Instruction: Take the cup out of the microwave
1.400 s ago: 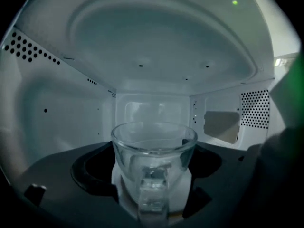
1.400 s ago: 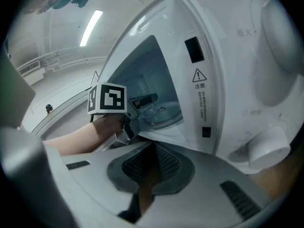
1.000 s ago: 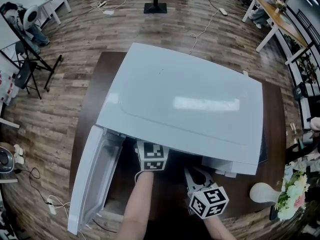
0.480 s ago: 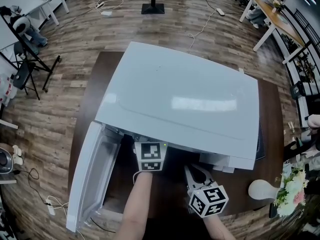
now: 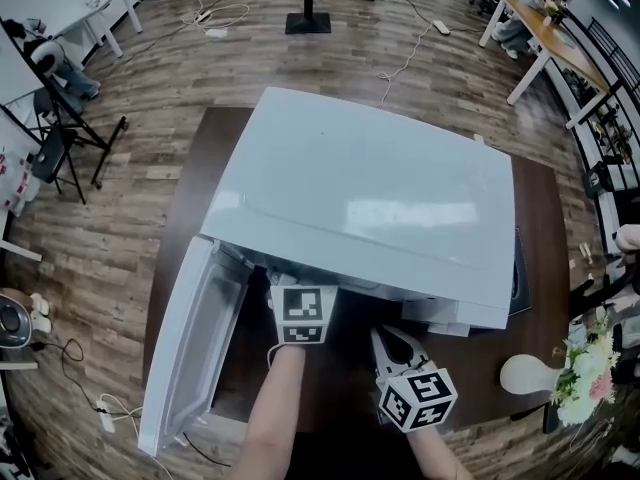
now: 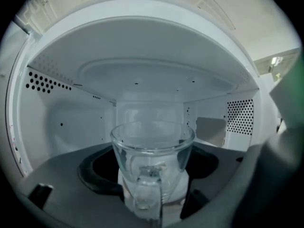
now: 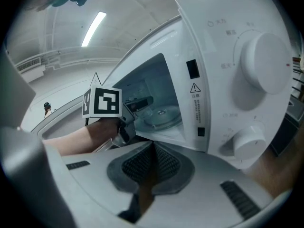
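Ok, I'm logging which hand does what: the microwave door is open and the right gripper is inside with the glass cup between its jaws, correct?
Not quite. The left gripper is the one inside the microwave. The left gripper view shows the glass cup between its jaws. The right gripper is outside, with its jaws together on nothing. The door is open, as you say.

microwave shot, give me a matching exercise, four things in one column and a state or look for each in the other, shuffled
1. cup
2. door
3. left gripper
4. right gripper

a. jaws together, holding nothing
b. swung open
c. clear glass
d. jaws either side of the cup

Pairs: 1-c, 2-b, 3-d, 4-a
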